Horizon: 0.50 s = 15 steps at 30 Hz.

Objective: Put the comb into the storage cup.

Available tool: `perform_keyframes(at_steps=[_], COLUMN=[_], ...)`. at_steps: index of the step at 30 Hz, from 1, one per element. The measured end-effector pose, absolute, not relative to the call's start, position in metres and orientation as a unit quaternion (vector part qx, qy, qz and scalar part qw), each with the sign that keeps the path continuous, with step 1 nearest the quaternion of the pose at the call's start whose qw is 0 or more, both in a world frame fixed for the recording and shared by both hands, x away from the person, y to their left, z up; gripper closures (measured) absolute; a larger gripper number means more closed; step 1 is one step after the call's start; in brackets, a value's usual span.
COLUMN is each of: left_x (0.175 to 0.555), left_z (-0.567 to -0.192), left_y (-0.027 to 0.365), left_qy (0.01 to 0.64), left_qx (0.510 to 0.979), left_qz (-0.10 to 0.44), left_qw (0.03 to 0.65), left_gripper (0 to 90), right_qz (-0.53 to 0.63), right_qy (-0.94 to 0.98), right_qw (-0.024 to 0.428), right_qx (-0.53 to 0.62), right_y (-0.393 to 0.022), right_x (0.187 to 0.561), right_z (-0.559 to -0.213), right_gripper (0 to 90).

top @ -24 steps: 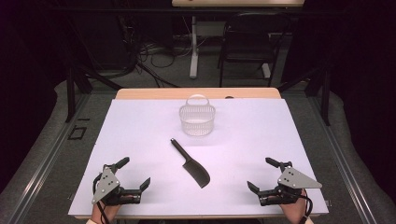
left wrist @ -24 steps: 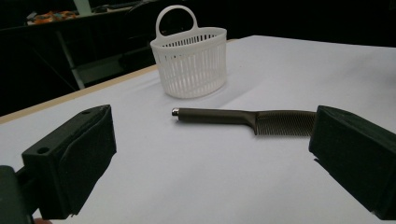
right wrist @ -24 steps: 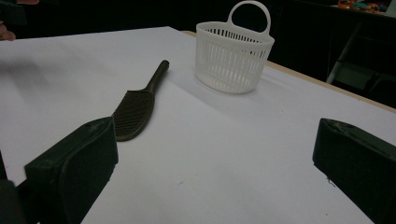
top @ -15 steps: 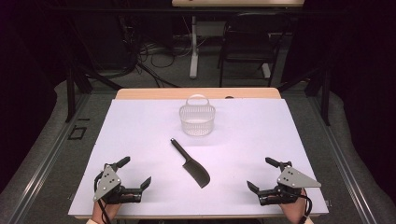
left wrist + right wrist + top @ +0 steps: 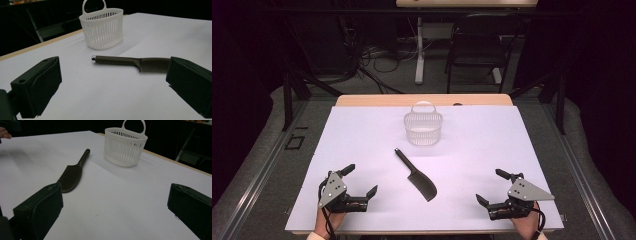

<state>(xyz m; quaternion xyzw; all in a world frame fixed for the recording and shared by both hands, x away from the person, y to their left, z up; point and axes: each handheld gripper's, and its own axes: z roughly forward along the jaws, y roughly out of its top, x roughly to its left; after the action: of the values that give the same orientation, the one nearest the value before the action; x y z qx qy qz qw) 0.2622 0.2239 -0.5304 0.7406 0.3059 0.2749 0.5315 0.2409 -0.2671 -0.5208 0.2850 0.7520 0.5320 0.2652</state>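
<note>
Both tongs sit spread and empty at the near edge of the surface [image 5: 362, 130], left tongs [image 5: 361, 186] and right tongs [image 5: 493, 189] well apart from the dark comb [image 5: 416, 174], which lies flat mid-surface, handle toward the white basket [image 5: 423, 129] behind it. Likely trouble: the comb is thin and flush to the sheet, so jaws coming down could skid off it, push it away or pinch only the teeth end and let it swing. If it's carried to the basket, the light basket could tip or slide when the comb knocks its rim.
</note>
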Motion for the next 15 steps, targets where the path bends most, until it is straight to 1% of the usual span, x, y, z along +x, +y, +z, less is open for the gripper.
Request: perform_keyframes(at_steps=[8,15], left_x=[0.272,0.281], left_z=[-0.53,-0.529], left_y=[0.211,0.207], left_qy=[0.303,0.314], left_qx=[0.751,0.751], left_qz=[0.267,0.261], left_qw=[0.522,0.519], left_gripper=[0.2,0.1], right_qz=[0.532,0.531], right_qy=[0.753,0.754], right_qw=[0.265,0.265], right_qx=[0.284,0.284], right_y=[-0.267,-0.267], right_x=[0.24,0.24], right_z=[-0.521,-0.521], right_gripper=[0.0,0.0])
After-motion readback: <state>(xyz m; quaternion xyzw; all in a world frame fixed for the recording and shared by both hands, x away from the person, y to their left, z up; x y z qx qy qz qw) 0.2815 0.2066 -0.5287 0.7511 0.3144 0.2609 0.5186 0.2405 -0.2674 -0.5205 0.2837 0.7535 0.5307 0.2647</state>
